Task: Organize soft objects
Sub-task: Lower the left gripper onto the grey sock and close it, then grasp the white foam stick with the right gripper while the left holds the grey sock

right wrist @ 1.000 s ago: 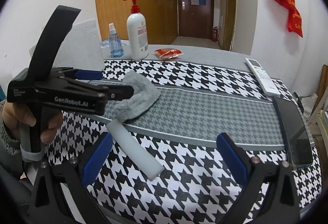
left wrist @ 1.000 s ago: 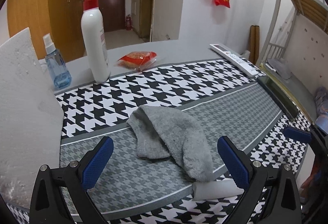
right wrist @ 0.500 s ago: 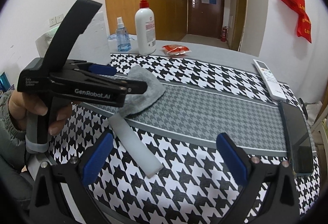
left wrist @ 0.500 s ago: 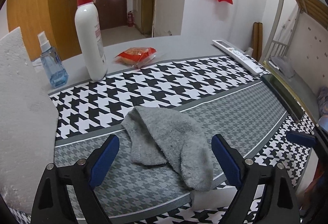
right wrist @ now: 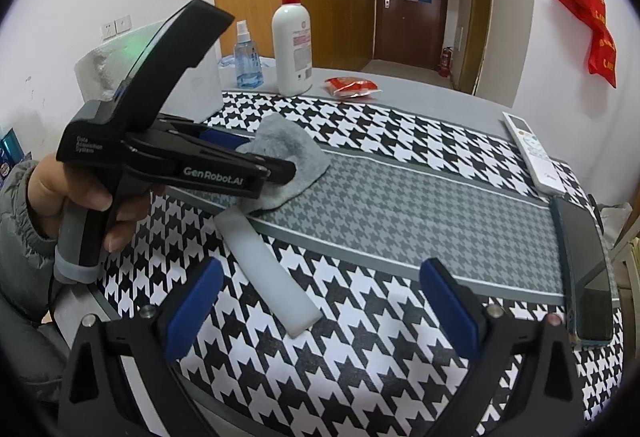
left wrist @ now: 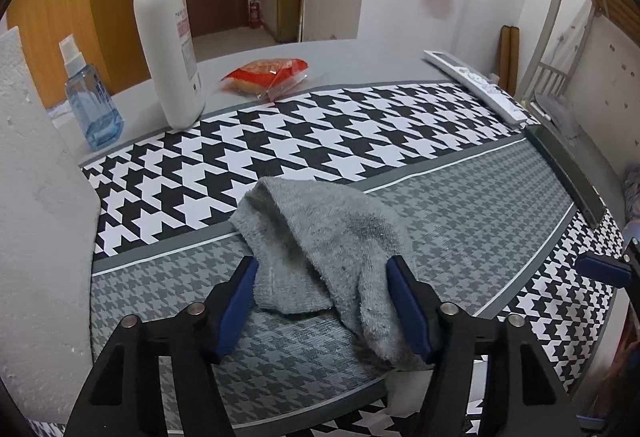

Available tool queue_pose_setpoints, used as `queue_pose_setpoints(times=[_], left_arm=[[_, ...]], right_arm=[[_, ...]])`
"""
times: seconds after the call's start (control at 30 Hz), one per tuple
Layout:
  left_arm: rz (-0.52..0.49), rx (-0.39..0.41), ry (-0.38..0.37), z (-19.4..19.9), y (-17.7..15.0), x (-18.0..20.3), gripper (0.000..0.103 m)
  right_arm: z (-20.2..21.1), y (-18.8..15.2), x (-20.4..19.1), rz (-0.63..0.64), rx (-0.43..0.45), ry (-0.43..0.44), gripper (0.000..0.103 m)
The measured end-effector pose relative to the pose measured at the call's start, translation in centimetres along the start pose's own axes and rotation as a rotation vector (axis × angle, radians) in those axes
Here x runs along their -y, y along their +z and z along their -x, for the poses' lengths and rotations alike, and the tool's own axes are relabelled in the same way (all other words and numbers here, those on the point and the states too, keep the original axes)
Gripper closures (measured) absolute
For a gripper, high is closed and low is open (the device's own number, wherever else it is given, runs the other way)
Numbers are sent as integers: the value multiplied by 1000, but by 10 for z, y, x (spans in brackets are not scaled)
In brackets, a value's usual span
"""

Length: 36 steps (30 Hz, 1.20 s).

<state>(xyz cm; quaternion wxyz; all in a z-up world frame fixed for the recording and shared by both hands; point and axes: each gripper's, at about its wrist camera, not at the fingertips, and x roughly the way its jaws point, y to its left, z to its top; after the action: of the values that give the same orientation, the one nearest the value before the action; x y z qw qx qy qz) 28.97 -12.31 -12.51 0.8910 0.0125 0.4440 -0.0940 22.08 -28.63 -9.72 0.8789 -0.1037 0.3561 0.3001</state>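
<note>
A crumpled grey sock (left wrist: 320, 245) lies on the grey band of the houndstooth mat (left wrist: 460, 237). My left gripper (left wrist: 322, 297) points down over the sock's near part. Its jaws are closing, with the sock between the blue pads (left wrist: 238, 293), which reach the sock's edges without squeezing it. In the right wrist view the left gripper (right wrist: 260, 157) shows from the side over the sock (right wrist: 288, 153), held by a hand (right wrist: 80, 193). A white foam strip (right wrist: 268, 269) sticks out from under the sock. My right gripper (right wrist: 320, 301) hangs open over the mat with nothing in it.
A white pump bottle (left wrist: 168, 49), a blue spray bottle (left wrist: 90, 105) and a red snack packet (left wrist: 266, 71) stand at the table's back. A white foam block (left wrist: 36, 217) rises on the left. On the right lie a remote (left wrist: 476, 85) and a dark phone (right wrist: 584, 269).
My left gripper has sunk towards the sock and its jaws have narrowed around it. The sock, the foam strip and my right gripper have stayed where they were.
</note>
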Motion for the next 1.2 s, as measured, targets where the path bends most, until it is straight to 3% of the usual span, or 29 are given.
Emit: queue_pose_setpoints(times=[0.13,0.23,0.3,0.47,0.63,0.8,0.93,1.1,1.2], left_arm=[[1,6,12,-1,1,-1,48],[1,16,24,0,2,-4,65],[-3,25,13,2,1,-6,82],[18,49,-21,13,-2,-17,84],[33,75,-33,23,-4,-21,84],[27,89,-23,28,-6,-20,84],[27,96,-25,30,-8,-20,84],[25,102,-22,33,-8,-19,84],[24,109,-27,35,-8,-18,84]], right_arm=[[-4,1,0,2,-9,6,3],[-5,1,-1,12,-13,15,3],[-7,2,-1,24,-18,16,3],[-8,3,-4,53,-35,30,8],[-15,4,-6,81,-72,35,26],[-19,5,-17,161,-94,39,30],[-25,4,-25,203,-129,63,48],[-30,2,-28,223,-147,83,56],[-34,4,-26,226,-154,127,68]])
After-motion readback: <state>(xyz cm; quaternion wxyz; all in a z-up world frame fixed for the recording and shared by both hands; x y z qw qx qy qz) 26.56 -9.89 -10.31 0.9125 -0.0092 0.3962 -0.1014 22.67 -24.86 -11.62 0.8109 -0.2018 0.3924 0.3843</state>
